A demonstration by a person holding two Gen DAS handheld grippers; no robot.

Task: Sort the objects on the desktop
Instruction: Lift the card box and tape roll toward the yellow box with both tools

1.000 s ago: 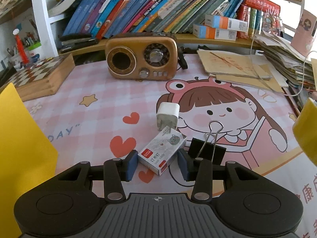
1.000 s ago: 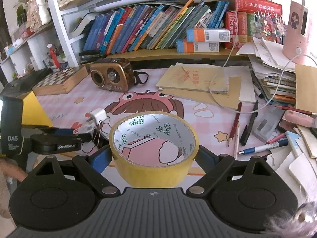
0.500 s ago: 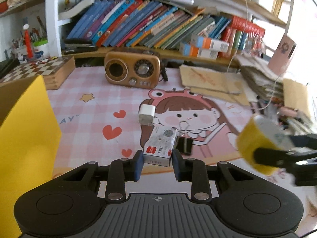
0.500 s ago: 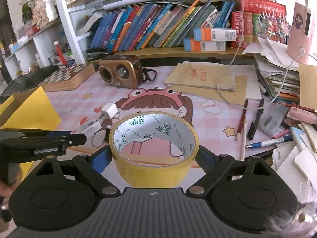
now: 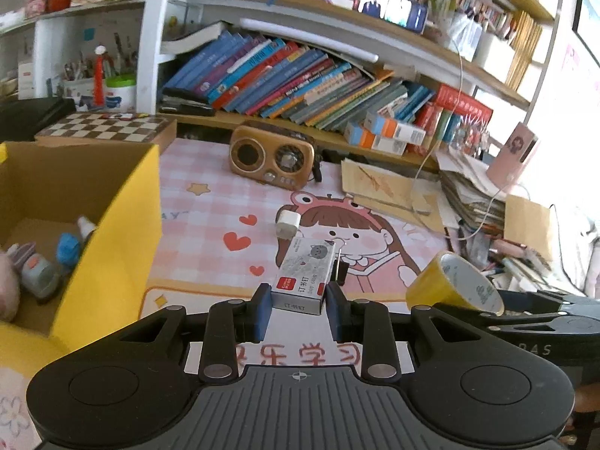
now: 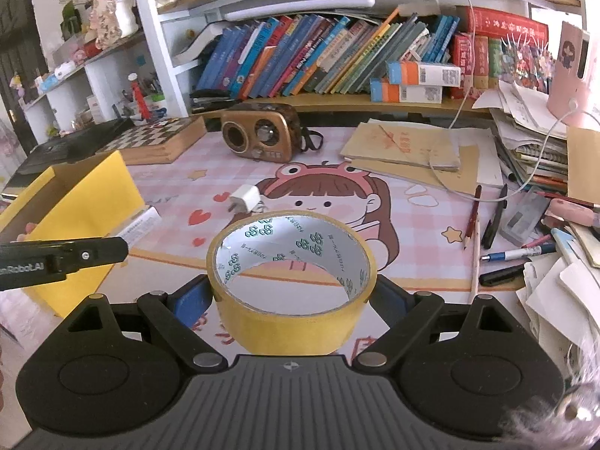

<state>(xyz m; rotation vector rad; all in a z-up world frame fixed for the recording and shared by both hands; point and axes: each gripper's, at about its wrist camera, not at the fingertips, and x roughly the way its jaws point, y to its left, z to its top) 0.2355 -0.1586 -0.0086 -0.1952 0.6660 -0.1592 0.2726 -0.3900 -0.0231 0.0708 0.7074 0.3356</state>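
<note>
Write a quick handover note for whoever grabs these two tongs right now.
Left tongs: shut on the staple box, lifted off the mat.
Right tongs: shut on the yellow tape roll, held in the air.
Yellow box at left already holds a few small items.
Left to do: drop both in; the white charger and binder clip are still on the mat.

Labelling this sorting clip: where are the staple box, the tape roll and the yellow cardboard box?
staple box (image 5: 305, 281): left wrist view, printed top face.
tape roll (image 6: 288, 322): right wrist view, yellow outer band.
yellow cardboard box (image 5: 116, 262): left wrist view, outer side wall.
</note>
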